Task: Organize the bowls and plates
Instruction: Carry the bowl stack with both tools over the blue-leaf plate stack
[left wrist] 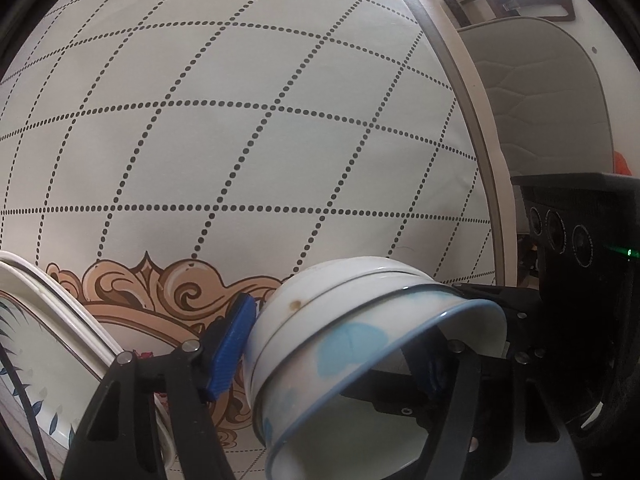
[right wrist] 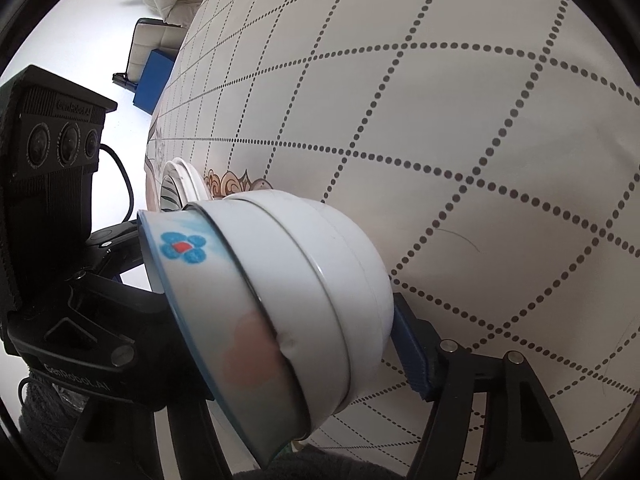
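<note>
A stack of nested bowls (left wrist: 360, 320) hangs tilted above the table, white outside, the inner one blue-rimmed with blue flowers. My left gripper (left wrist: 332, 360) is shut on it: one blue pad (left wrist: 232, 348) presses the outer wall, the other finger reaches inside the opening. In the right wrist view the same bowl stack (right wrist: 304, 280) sits in my right gripper (right wrist: 316, 344), a blue pad (right wrist: 412, 354) against the white base, its other finger hidden behind the bowls. A pile of plates (left wrist: 40, 340) with a blue leaf pattern lies at lower left, also seen as plates (right wrist: 182, 184) beyond the bowls.
The table wears a white cloth (left wrist: 240, 120) with a dotted diamond grid and a brown scroll border (left wrist: 160, 292). Its edge (left wrist: 472, 120) curves at the right, with a grey padded chair (left wrist: 540, 92) beyond it. A blue box (right wrist: 154, 80) stands on the floor past the far edge.
</note>
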A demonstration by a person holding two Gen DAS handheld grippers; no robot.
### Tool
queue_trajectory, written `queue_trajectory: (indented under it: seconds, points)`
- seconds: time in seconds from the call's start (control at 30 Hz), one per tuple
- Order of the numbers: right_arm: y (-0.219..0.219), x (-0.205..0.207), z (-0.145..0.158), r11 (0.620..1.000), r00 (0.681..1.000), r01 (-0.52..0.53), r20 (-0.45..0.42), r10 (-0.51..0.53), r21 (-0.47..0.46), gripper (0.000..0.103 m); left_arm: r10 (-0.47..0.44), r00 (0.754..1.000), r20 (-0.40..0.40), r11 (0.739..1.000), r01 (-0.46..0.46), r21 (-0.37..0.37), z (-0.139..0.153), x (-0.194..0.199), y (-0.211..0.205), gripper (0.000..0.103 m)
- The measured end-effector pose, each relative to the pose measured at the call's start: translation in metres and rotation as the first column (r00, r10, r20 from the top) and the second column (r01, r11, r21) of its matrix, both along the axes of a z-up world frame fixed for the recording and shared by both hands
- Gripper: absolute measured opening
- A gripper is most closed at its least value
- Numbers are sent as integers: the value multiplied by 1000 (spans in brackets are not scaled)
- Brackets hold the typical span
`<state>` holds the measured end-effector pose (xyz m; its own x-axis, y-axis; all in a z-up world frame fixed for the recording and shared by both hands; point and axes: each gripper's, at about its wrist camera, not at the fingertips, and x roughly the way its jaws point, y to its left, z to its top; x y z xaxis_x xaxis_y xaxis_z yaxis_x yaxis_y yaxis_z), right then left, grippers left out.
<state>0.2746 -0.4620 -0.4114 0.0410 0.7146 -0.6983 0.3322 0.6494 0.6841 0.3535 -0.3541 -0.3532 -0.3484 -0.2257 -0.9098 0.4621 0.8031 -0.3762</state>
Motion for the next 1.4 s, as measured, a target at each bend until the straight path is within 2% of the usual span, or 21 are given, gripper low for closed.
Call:
queue_trajectory:
  seconds: [0.7,1.1,1.4]
  points:
    - [-11,0,21,999,1000,-13,12,13,35,70,52,999,17,999,-52,2,22,8,10,65]
    - [12,20,60,998,997,-52,50,50,28,70,73,995,62,997,-72,-25,61,19,41,65]
    - [60,38,90,997,994,-72,83,71,16,70,69,993,94,997,-66,-34,81,32,89,65]
